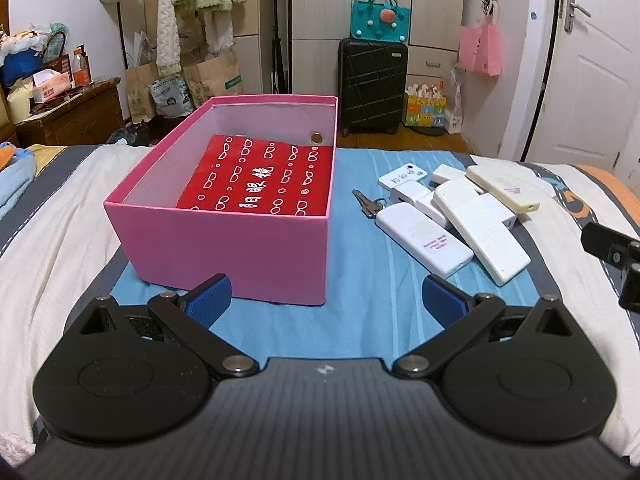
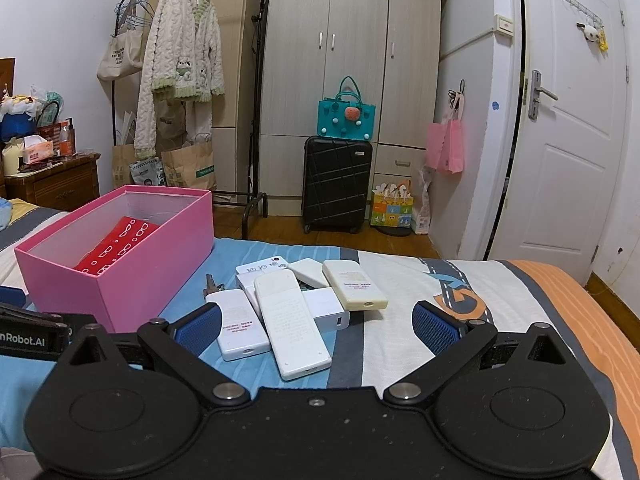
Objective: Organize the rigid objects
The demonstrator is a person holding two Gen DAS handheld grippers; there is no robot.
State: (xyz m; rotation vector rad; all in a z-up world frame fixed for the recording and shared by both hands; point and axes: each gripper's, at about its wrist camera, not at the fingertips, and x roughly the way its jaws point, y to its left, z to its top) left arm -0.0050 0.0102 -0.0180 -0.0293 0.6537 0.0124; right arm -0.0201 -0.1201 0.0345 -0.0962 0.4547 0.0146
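Since only a red pouch (image 1: 256, 178) lies in the pink box (image 1: 224, 248) at frame centre-left, the job looks barely begun. White remotes (image 2: 294, 320) and keys (image 1: 366, 202) wait on the bed, lower middle. Left gripper (image 1: 326, 296) and right gripper (image 2: 316, 326) jaws gape wide, holding nothing.

Two matching black handheld grippers

The left gripper (image 1: 326, 290) and right gripper (image 2: 316, 322) each have blue ribbed pads (image 1: 210, 298), silver pivot screws (image 2: 229, 391), and round black discs (image 2: 106, 410).
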